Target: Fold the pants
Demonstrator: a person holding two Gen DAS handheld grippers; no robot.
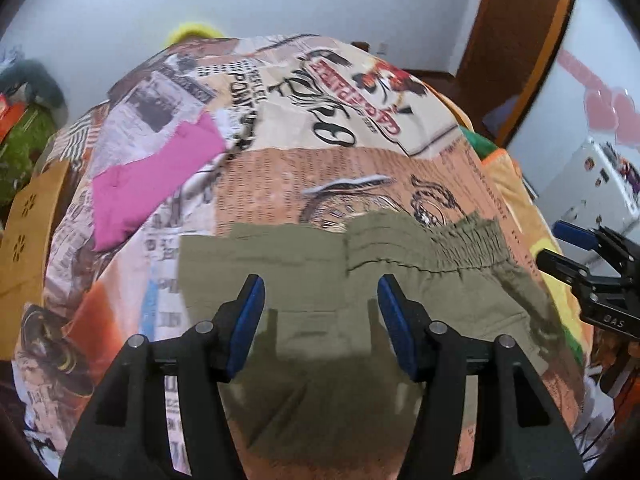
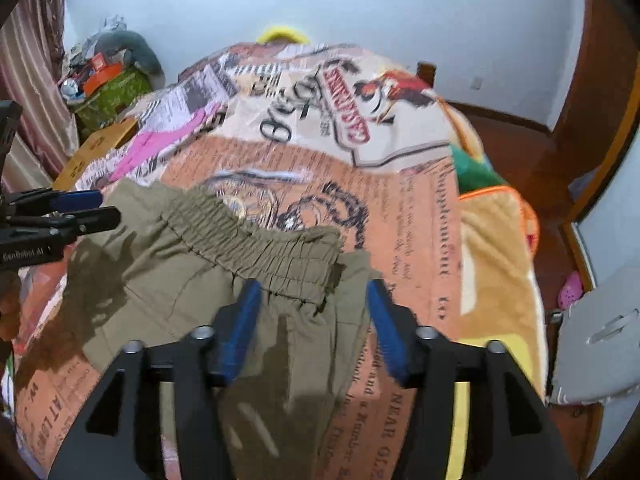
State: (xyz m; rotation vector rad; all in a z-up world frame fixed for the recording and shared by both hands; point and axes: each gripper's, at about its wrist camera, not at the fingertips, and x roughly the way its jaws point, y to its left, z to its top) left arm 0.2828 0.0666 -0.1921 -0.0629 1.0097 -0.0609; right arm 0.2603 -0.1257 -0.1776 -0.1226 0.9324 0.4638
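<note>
Olive-green pants (image 1: 320, 288) lie folded on a bed with a newspaper-print cover (image 1: 320, 176). Their elastic waistband (image 1: 456, 248) is at the far right; it also shows in the right wrist view (image 2: 256, 244). My left gripper (image 1: 320, 292) is open and empty, hovering over the pants' left half. My right gripper (image 2: 314, 300) is open and empty above the waistband end of the pants (image 2: 192, 288). Each gripper shows at the edge of the other's view: the right one (image 1: 576, 248) and the left one (image 2: 92, 210).
A pink garment (image 1: 152, 184) lies on the bed to the far left. A cardboard piece (image 1: 28, 240) stands at the bed's left edge. An orange and yellow blanket (image 2: 500, 264) covers the right edge. A wooden door frame (image 1: 512, 48) is at the right.
</note>
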